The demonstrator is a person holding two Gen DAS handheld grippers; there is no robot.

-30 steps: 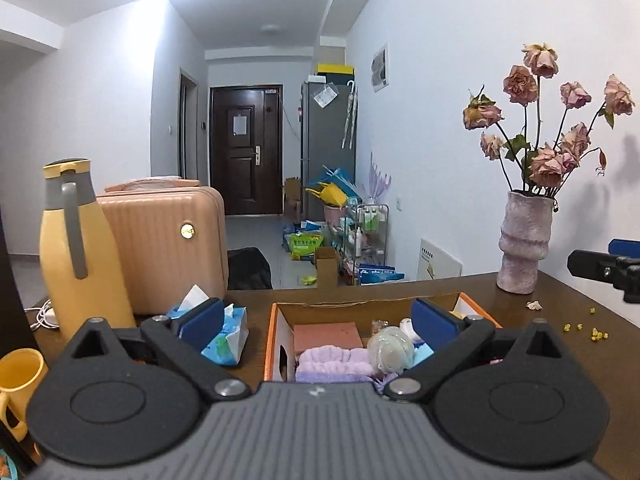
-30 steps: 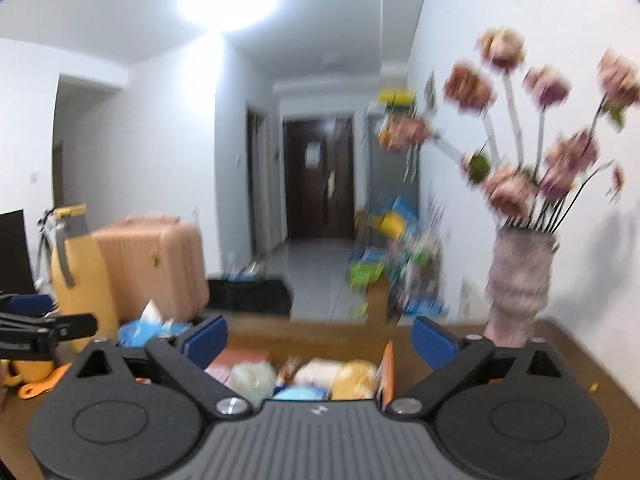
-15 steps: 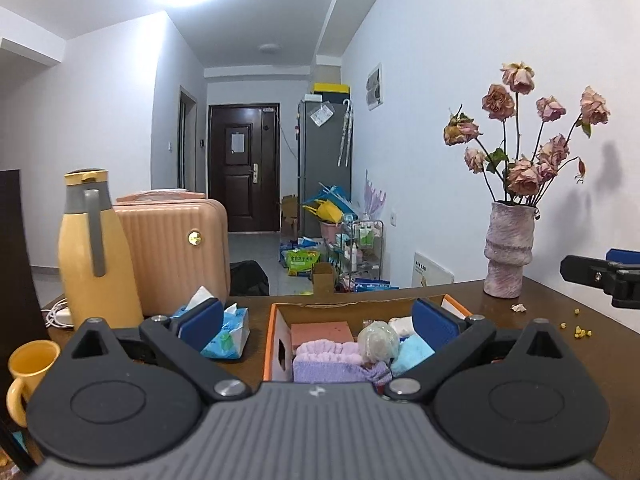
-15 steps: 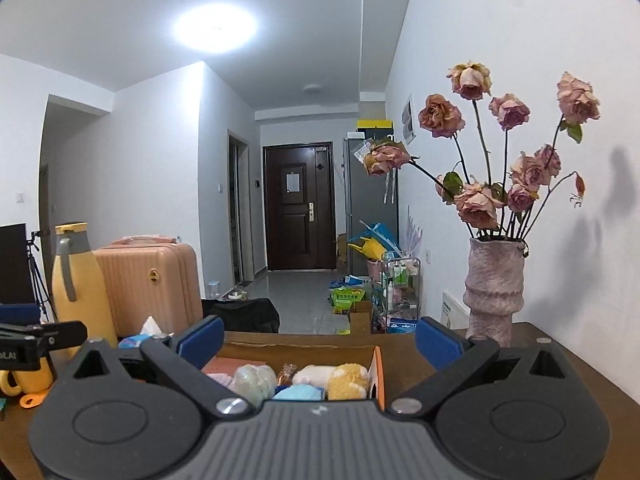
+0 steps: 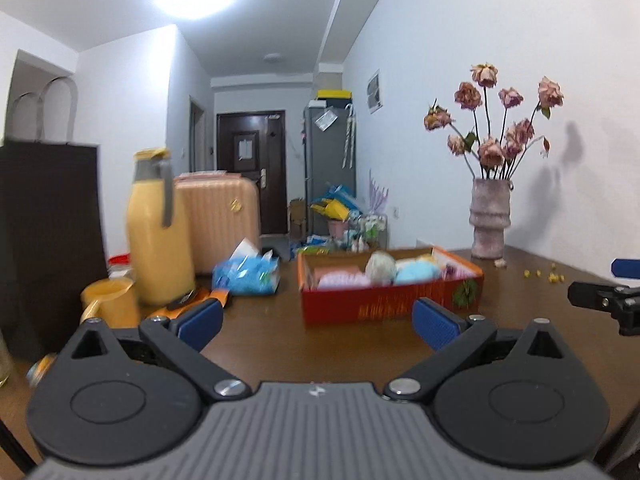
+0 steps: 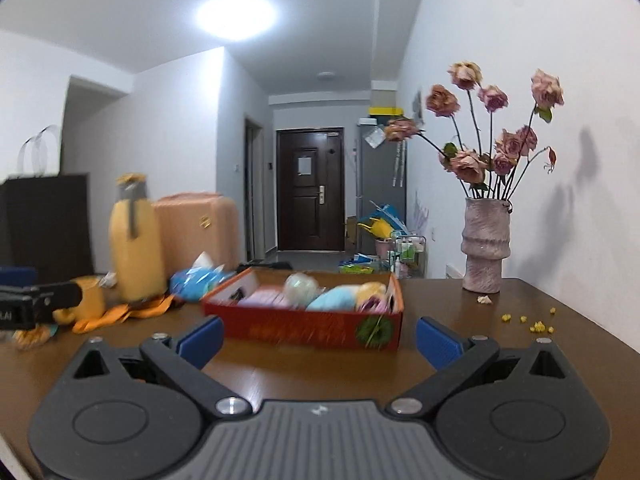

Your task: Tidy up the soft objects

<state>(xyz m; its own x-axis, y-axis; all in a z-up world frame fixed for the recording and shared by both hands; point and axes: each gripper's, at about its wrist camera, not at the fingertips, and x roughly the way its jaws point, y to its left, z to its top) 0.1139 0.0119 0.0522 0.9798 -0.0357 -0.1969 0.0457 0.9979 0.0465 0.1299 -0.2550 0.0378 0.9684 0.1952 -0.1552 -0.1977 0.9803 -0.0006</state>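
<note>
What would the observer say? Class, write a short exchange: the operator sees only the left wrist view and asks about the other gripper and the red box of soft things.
Operator: My right edge shows only a black tip with a blue pad. Is that gripper open?
Observer: Yes. In the right wrist view the right gripper is wide open, with nothing between its blue pads.
Operator: Where is it pointing?
Observer: At the near long side of the red box, which sits on the table ahead of it. The gripper is not touching the box.
</note>
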